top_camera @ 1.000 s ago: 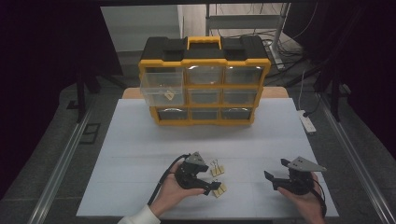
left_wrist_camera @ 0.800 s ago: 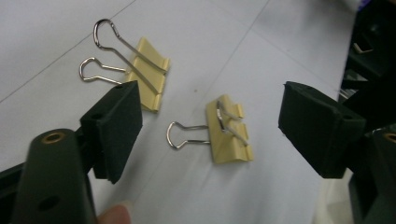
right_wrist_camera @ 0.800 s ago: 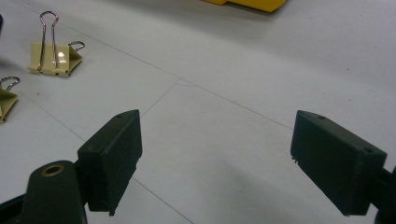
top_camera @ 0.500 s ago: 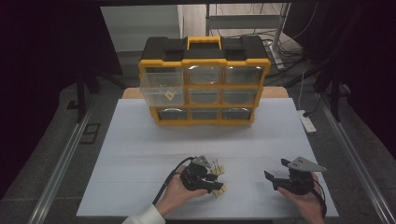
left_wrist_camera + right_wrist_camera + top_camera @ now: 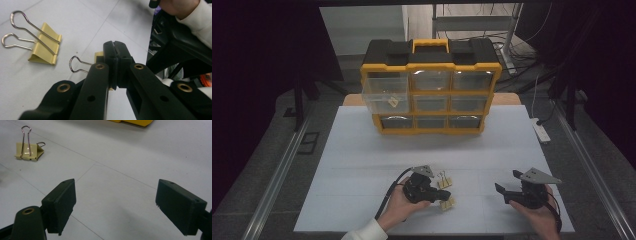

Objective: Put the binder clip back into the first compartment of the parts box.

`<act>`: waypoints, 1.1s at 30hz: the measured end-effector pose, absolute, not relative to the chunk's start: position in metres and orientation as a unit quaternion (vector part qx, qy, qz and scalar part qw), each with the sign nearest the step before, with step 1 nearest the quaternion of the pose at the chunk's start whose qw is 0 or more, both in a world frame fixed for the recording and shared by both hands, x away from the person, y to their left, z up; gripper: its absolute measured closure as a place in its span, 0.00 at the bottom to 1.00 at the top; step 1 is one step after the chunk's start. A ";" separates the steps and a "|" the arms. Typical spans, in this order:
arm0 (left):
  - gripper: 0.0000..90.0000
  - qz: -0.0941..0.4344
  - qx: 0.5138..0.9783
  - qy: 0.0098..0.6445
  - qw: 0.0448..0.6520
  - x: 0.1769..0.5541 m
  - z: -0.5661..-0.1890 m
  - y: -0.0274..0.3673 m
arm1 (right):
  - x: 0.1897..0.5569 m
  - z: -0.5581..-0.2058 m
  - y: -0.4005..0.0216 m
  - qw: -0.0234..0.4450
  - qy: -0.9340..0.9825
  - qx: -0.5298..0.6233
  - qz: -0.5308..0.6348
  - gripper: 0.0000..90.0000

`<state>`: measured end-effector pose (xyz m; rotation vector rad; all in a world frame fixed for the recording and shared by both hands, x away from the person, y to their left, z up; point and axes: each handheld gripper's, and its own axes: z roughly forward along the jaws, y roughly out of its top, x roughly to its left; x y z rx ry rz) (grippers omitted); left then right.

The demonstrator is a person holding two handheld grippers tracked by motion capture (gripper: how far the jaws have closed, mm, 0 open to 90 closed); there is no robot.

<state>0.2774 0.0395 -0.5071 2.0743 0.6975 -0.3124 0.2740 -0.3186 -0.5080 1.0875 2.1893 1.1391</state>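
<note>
Left gripper (image 5: pixel 115 53) fingers pinch one gold binder clip (image 5: pixel 98 55); a second clip (image 5: pixel 46 45) lies beside. Right gripper (image 5: pixel 125 202) fingers gape, empty. Yellow drawer organizer (image 5: pixel 430 85) stands far on white table (image 5: pixel 362 165).

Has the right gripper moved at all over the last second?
No. In the high view the right gripper sits at the same spot near the white table's front right edge, same distance from the yellow organizer, with its jaws open.

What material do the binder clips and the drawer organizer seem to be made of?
Binder clip: likely painted sheet metal, matte gold body folded in sharp creases, with shiny bare wire handles. Drawer organizer: apparently molded plastic, with a yellow frame, black top and see-through drawers; one drawer shows a clip inside through its wall.
</note>
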 end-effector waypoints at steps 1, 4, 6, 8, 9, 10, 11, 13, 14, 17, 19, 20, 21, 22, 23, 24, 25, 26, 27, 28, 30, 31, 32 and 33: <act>0.99 -0.126 0.835 0.283 0.454 0.278 -0.505 0.042 | 0.274 -0.508 -0.319 0.221 0.792 0.393 0.412 0.19; 0.99 -0.125 0.827 0.289 0.465 0.277 -0.500 0.047 | 0.274 -0.508 -0.319 0.220 0.792 0.394 0.412 0.19; 0.99 -0.123 0.821 0.292 0.475 0.278 -0.496 0.051 | 0.274 -0.508 -0.319 0.220 0.791 0.394 0.412 0.19; 0.99 -0.117 0.816 0.296 0.482 0.278 -0.491 0.056 | 0.274 -0.508 -0.319 0.220 0.791 0.394 0.413 0.19; 0.99 -0.114 0.814 0.297 0.486 0.279 -0.489 0.058 | 0.274 -0.508 -0.319 0.220 0.792 0.394 0.413 0.19; 0.99 -0.112 0.811 0.298 0.490 0.279 -0.486 0.060 | 0.274 -0.508 -0.319 0.220 0.792 0.394 0.412 0.19; 0.99 -0.110 0.810 0.298 0.493 0.279 -0.484 0.062 | 0.274 -0.508 -0.319 0.220 0.792 0.394 0.412 0.19; 0.99 -0.106 0.804 0.300 0.502 0.280 -0.477 0.067 | 0.274 -0.508 -0.319 0.220 0.791 0.394 0.412 0.19; 0.99 -0.105 0.803 0.300 0.505 0.280 -0.474 0.069 | 0.274 -0.508 -0.319 0.220 0.791 0.395 0.412 0.19; 0.99 -0.096 0.798 0.299 0.514 0.280 -0.465 0.075 | 0.274 -0.508 -0.319 0.220 0.791 0.395 0.412 0.19; 0.99 -0.093 0.795 0.299 0.519 0.280 -0.461 0.078 | 0.274 -0.508 -0.319 0.220 0.791 0.395 0.412 0.19; 0.99 -0.090 0.792 0.300 0.523 0.281 -0.456 0.082 | 0.274 -0.508 -0.319 0.220 0.791 0.395 0.412 0.19; 0.99 -0.090 0.792 0.300 0.523 0.281 -0.456 0.082 | 0.274 -0.508 -0.319 0.220 0.791 0.395 0.412 0.19; 0.99 -0.086 0.790 0.302 0.526 0.281 -0.453 0.085 | 0.274 -0.508 -0.319 0.220 0.791 0.395 0.413 0.19; 0.99 -0.083 0.789 0.302 0.529 0.282 -0.450 0.087 | 0.274 -0.508 -0.319 0.221 0.791 0.395 0.413 0.19; 0.99 -0.081 0.787 0.302 0.532 0.282 -0.447 0.089 | 0.274 -0.508 -0.319 0.221 0.791 0.395 0.413 0.19; 0.99 -0.079 0.785 0.302 0.535 0.283 -0.444 0.091 | 0.274 -0.508 -0.319 0.221 0.791 0.395 0.413 0.19; 0.99 -0.075 0.783 0.303 0.538 0.283 -0.440 0.094 | 0.274 -0.508 -0.319 0.220 0.791 0.395 0.412 0.19; 0.99 -0.072 0.781 0.303 0.541 0.284 -0.437 0.096 | 0.274 -0.508 -0.319 0.221 0.791 0.395 0.412 0.19; 0.99 -0.068 0.779 0.303 0.544 0.285 -0.433 0.099 | 0.274 -0.508 -0.319 0.221 0.791 0.395 0.412 0.19; 0.99 -0.062 0.776 0.303 0.550 0.285 -0.425 0.104 | 0.274 -0.508 -0.319 0.221 0.791 0.395 0.412 0.19; 0.99 -0.059 0.774 0.303 0.552 0.285 -0.422 0.105 | 0.274 -0.508 -0.319 0.221 0.791 0.395 0.412 0.19; 0.99 -0.056 0.773 0.304 0.554 0.285 -0.418 0.107 | 0.274 -0.508 -0.319 0.221 0.791 0.395 0.412 0.19; 0.99 -0.053 0.772 0.302 0.557 0.286 -0.416 0.109 | 0.274 -0.508 -0.319 0.221 0.791 0.395 0.413 0.19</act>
